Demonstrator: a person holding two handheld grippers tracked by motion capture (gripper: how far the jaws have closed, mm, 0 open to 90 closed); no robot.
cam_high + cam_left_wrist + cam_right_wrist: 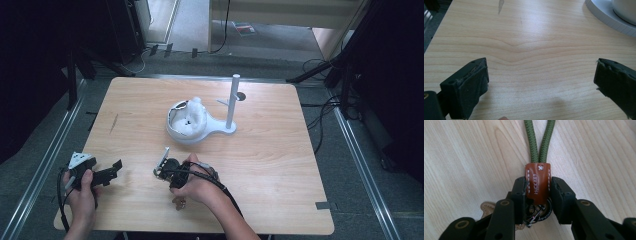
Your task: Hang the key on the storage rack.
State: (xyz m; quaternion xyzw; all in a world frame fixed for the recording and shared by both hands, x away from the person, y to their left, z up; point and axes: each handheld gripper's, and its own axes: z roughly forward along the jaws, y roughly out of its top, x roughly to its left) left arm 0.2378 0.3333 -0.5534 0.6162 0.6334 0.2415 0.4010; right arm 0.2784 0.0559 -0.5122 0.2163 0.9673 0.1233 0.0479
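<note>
Your right gripper (538,192) was clenched on the brown stitched leather tab (537,182) of an olive-green cord loop (539,140), low over the wooden table (280,165). The tab looked the firmest hold (cord limp, light). Your left gripper (541,85) hung released.

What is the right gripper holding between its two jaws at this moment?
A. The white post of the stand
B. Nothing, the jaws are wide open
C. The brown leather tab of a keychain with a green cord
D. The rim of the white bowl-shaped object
C: in the right gripper view the right gripper has both jaws pressed against the brown leather tab, from which the green cord runs away over the table.
</note>
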